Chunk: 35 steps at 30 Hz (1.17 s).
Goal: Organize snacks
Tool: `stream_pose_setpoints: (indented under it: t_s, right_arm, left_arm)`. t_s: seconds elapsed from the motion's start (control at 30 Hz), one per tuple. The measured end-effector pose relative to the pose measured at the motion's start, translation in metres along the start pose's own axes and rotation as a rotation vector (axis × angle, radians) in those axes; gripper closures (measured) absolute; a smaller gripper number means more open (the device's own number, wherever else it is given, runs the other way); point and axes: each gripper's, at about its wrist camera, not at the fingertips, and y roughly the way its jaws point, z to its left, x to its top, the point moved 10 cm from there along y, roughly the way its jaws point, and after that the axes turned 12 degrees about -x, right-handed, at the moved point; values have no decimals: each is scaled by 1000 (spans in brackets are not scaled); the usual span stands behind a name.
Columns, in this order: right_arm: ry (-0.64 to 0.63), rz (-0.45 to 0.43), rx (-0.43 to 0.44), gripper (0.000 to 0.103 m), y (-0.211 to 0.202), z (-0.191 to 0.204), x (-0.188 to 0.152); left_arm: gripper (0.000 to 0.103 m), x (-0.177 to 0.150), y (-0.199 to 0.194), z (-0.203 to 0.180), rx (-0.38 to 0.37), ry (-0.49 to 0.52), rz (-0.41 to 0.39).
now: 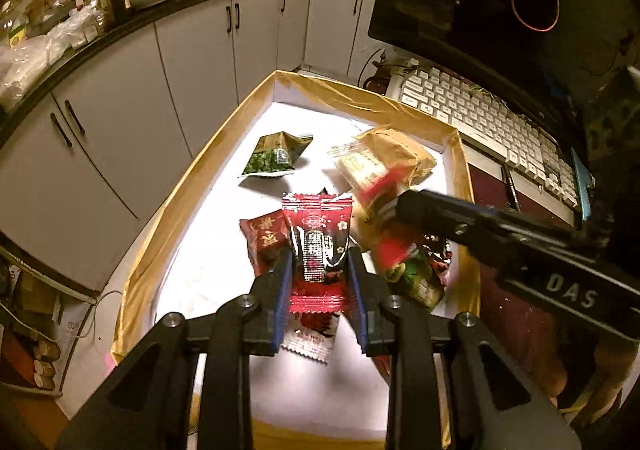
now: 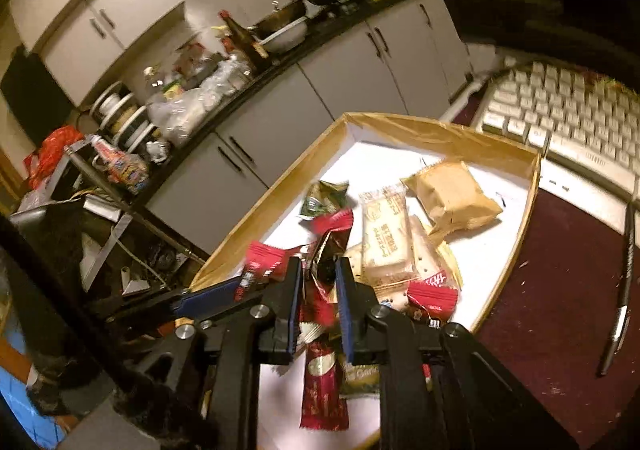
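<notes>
A red and black snack packet (image 1: 320, 246) is held upright between the blue-padded fingers of the left tongs (image 1: 320, 270), which are closed against its two sides; the packet's crimped top stands above the fingertips and its lower end hangs below them, over the white floor of a gold-edged tray (image 1: 224, 138). The right tongs (image 2: 318, 282) are seen closed to a narrow gap on a dark, shiny wrapper (image 2: 326, 258), which is pinched edge-on between the pads and rises past the fingertips; in the left wrist view these tongs are seen reaching in from the right, blurred, over the heap of snacks at the tray's right side. Below the right tongs a long red sachet (image 2: 323, 390) lies on the tray floor. Ahead of them a pale biscuit pack (image 2: 386, 234) is seen lying beside a tan pillow pack (image 2: 454, 196), the two just touching. A green packet (image 1: 276, 156) lies apart, farther into the tray. A white keyboard (image 2: 568, 110) and a black pen (image 2: 618, 298) rest on the worktop beside the tray.
</notes>
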Motion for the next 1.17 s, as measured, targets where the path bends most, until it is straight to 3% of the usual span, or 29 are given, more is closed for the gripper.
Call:
stream_pose_setpoints:
  t_s: [0.03,0.07,0.1,0.13,0.2,0.27,0.33,0.47,0.67,0.83,0.93,1.03,1.17]
  right_arm:
    - [12,19,8,82,6,-2,-3]
    - [28,25,14,72,6,-5,-6]
    - [42,18,14,59,2,-8,-7]
    - [55,-4,7,54,-5,-12,-5]
    - [73,-66,-12,38,-27,-22,0]
    - [90,-113,-30,28,-45,-34,4]
    - [89,-140,-61,27,-58,-46,5]
    - [113,-135,-75,25,-67,-67,-3]
    - [35,-124,-149,21,-65,-59,-22]
    - [-15,-107,-146,21,-58,-45,-30]
    - [-36,-97,-117,21,-57,-41,-36]
    - [-26,-90,-125,21,-59,-50,-40]
    - [20,-89,-183,21,-62,-79,-41]
  left_arm:
    - [72,-2,3,1,6,-1,4]
    - [67,-6,2,2,6,-3,-1]
    - [53,-6,1,3,2,-4,-8]
    - [45,-7,-1,1,-8,-12,-27]
    - [16,-6,-5,-2,-13,-27,-66]
    - [3,-2,-12,-6,-7,-37,-114]
    - [1,1,-16,-11,17,-19,-145]
    - [1,1,-17,-14,102,22,-132]
    - [1,-3,-26,-14,183,46,-155]
    - [0,-12,-26,-12,174,38,-136]
    - [0,-14,-29,-15,199,74,-165]
    - [0,-16,-25,-22,167,80,-142]
    - [0,-16,-24,-27,181,106,-159]
